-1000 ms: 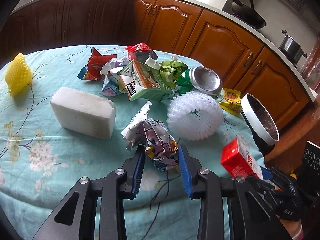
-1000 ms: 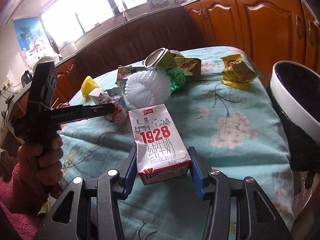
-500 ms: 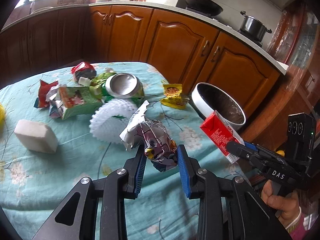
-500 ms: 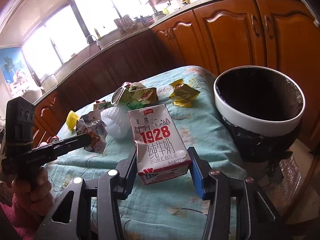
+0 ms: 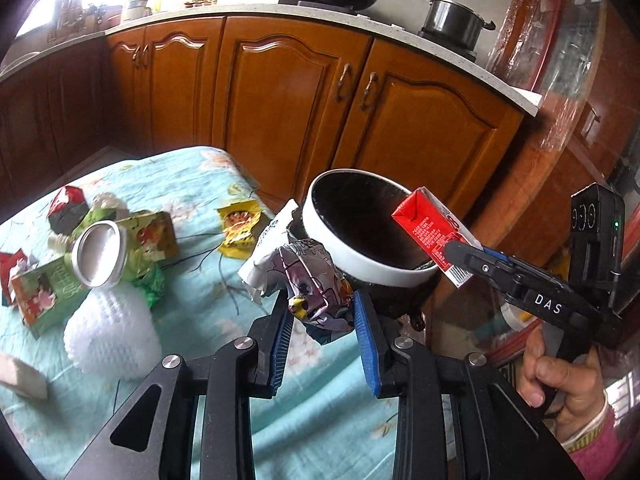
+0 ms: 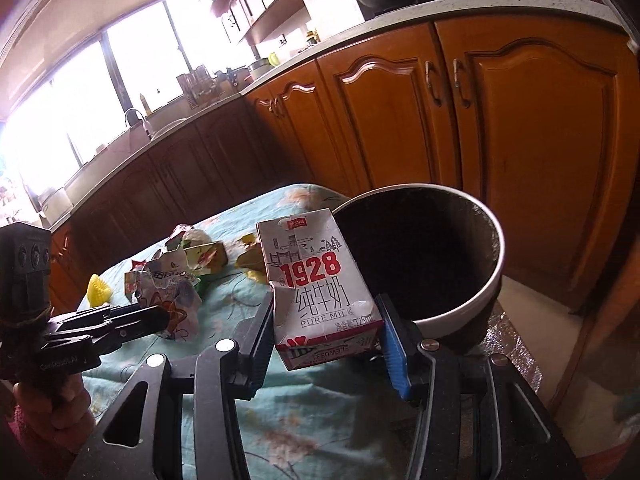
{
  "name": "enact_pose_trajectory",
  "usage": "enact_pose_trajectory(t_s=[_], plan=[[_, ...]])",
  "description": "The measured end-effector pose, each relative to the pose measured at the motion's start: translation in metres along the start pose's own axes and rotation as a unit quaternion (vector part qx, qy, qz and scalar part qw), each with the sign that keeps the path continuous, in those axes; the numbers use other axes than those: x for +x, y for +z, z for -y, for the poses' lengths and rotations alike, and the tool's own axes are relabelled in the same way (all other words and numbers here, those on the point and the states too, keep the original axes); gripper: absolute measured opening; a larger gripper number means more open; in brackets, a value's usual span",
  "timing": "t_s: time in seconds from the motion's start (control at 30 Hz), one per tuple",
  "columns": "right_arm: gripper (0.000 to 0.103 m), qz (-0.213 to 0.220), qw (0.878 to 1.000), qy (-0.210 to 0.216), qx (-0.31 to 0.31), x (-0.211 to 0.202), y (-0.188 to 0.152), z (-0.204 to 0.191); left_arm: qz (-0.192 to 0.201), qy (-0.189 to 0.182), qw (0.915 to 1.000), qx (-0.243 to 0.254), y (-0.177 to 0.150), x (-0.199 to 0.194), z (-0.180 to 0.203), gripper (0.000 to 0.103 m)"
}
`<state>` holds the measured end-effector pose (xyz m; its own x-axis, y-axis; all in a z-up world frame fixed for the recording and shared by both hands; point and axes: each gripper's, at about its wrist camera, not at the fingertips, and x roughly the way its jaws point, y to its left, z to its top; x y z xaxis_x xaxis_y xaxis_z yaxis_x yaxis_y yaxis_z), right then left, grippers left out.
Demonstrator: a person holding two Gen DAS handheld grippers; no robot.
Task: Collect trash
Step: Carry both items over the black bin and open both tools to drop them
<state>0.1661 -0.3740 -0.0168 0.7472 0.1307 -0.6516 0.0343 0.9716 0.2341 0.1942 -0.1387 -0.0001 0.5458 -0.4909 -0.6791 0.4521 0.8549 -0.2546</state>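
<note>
My left gripper [image 5: 322, 312] is shut on a crumpled printed wrapper [image 5: 308, 280], lifted above the table and close to the near rim of the white-rimmed black trash bin [image 5: 340, 248]. My right gripper [image 6: 324, 320] is shut on a red-and-white milk carton [image 6: 316, 280], held at the bin's [image 6: 472, 300] left rim. From the left wrist view the carton [image 5: 432, 232] hangs over the bin's opening, with the right gripper [image 5: 460, 256] holding it. In the right wrist view the wrapper [image 6: 172, 292] shows at the left, in the left gripper [image 6: 156, 316].
On the teal flowered tablecloth [image 5: 192, 184] lie a white foam net [image 5: 112, 336], a can [image 5: 100, 252], a green carton [image 5: 44, 296], a yellow packet [image 5: 240, 232] and red wrappers [image 5: 66, 200]. Wooden cabinets [image 5: 288, 100] stand behind the bin. A hand [image 5: 560, 376] grips the right tool.
Both grippers have swung from the table's middle toward the bin with their loads. The carton now hangs over the bin's opening and the wrapper is near its rim.
</note>
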Motion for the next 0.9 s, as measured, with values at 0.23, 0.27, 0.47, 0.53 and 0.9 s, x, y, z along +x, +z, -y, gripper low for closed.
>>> enact_pose_trajectory(t_s=[0.23, 0.27, 0.47, 0.53, 0.9], plan=[[0.049, 0.000, 0.999, -0.035, 0.003, 0.007, 0.027, 0.036, -0.020, -0.025, 0.9993, 0.022, 0.041, 0.050, 0.016, 0.029], [0.049, -0.004, 0.999, -0.039, 0.001, 0.009, 0.029, 0.038, -0.024, -0.028, 0.9990, 0.024, 0.046, 0.056, 0.019, 0.029], [0.049, -0.025, 0.998, -0.049, 0.007, 0.029, 0.036, 0.058, -0.050, -0.045, 0.9970, 0.039, 0.073, 0.103, 0.034, 0.029], [0.049, -0.032, 0.998, -0.052, 0.005, 0.037, 0.039, 0.062, -0.059, -0.044, 0.9964, 0.043, 0.080, 0.117, 0.035, 0.029], [0.049, -0.068, 0.996, -0.065, -0.004, 0.067, 0.045, 0.078, -0.105, -0.047, 0.9926, 0.038, 0.096, 0.171, 0.044, 0.031]])
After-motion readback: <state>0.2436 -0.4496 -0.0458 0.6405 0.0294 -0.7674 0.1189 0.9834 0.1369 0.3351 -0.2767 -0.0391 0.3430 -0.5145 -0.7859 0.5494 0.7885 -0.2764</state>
